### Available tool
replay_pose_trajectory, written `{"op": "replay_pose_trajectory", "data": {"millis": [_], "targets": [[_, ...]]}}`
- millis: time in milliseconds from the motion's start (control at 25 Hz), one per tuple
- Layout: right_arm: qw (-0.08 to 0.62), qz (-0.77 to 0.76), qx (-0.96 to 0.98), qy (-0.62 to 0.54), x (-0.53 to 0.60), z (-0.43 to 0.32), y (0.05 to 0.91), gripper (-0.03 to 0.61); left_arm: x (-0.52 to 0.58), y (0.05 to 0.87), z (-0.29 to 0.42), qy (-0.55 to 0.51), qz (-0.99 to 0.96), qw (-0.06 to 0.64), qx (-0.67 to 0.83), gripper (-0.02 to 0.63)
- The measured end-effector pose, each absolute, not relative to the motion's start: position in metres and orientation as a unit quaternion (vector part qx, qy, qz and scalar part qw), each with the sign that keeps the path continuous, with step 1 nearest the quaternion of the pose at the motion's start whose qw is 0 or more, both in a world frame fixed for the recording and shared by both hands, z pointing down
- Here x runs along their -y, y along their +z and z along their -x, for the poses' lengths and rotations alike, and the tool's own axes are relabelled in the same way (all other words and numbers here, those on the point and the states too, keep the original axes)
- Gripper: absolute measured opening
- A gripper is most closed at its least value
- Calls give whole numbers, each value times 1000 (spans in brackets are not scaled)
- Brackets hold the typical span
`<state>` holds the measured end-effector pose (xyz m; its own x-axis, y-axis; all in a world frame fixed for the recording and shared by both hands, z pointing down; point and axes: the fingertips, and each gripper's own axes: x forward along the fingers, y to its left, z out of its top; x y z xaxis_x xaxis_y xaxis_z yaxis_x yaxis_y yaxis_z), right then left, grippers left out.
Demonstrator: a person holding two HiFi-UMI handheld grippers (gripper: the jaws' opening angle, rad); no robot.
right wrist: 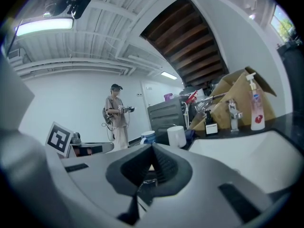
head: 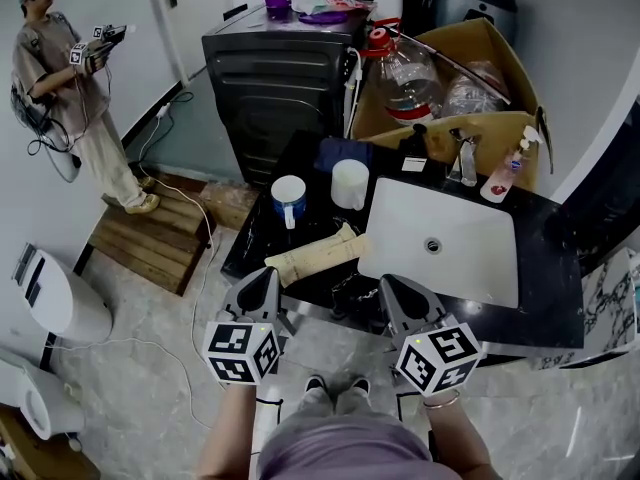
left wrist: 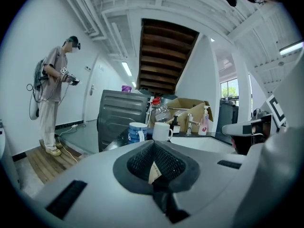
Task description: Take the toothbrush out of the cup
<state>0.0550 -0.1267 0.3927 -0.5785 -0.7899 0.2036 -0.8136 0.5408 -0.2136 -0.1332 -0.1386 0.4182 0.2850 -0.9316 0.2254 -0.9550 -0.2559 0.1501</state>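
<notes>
A blue-and-white cup (head: 288,194) stands on the black counter (head: 262,236), with a plain white cup (head: 350,183) to its right. A white strip hangs at the blue cup's near side; I cannot tell whether it is a toothbrush or the cup's handle. Both cups also show in the left gripper view, the blue cup (left wrist: 137,131) left of the white cup (left wrist: 161,131). My left gripper (head: 268,274) is shut and empty, short of the counter's near edge. My right gripper (head: 391,284) is likewise shut with nothing in it, near the sink's front corner.
A beige rolled cloth (head: 315,252) lies on the counter between the grippers and the cups. The white sink (head: 445,238) is to the right, with a tap (head: 466,160), bottles and a cardboard box (head: 470,58) behind. A person (head: 70,88) stands far left on a wooden pallet (head: 150,233).
</notes>
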Motion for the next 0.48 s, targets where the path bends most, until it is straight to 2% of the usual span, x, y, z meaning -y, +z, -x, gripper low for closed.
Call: {"op": "replay_pose_trajectory", "data": {"millis": [280, 480], "targets": [[46, -456, 876, 151, 126, -57, 400, 2, 137, 425, 127, 55, -795, 135, 588, 2], [49, -448, 880, 150, 130, -53, 400, 2, 141, 422, 117, 88, -807, 110, 573, 2]]}}
